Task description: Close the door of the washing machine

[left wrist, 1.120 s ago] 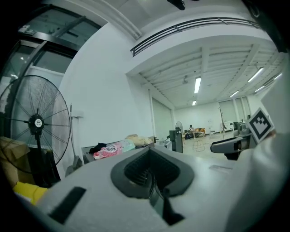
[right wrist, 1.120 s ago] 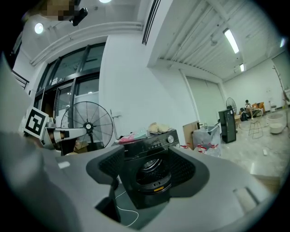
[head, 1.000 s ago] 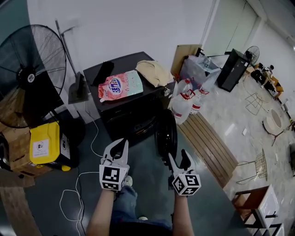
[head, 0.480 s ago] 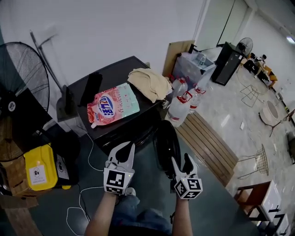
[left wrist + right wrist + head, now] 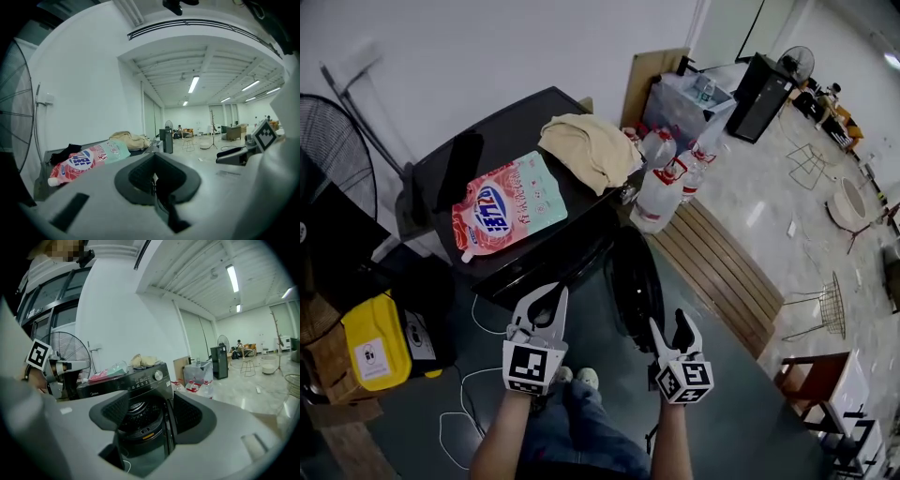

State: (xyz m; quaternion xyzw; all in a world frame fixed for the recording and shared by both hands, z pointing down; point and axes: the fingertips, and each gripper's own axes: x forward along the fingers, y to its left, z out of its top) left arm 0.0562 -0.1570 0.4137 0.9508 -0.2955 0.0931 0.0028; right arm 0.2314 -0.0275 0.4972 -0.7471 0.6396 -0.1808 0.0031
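Note:
The black front-loading washing machine [image 5: 502, 258] stands ahead of me, and its round door [image 5: 636, 286] hangs open toward me at its right. My left gripper [image 5: 546, 300] is held low in front of the machine, left of the door, jaws shut and holding nothing. My right gripper [image 5: 669, 328] hovers just right of the door's near edge, open, touching nothing. In the right gripper view the drum opening [image 5: 139, 409] and the edge-on door [image 5: 169, 414] show between the right gripper's [image 5: 146, 420] spread jaws. The left gripper [image 5: 156, 180] points over the machine's top.
A pink detergent pouch [image 5: 508, 208], a beige cloth [image 5: 586, 145] and a black item [image 5: 459, 157] lie on the machine's top. Water jugs [image 5: 661, 192] and wooden slats [image 5: 722, 272] sit to the right. A fan [image 5: 337, 141], a yellow container [image 5: 370, 347] and a floor cable [image 5: 459, 422] are left.
I have stepped closer to the machine, so it and the open door sit nearer both grippers. The door has not swung. Neither gripper's jaws changed.

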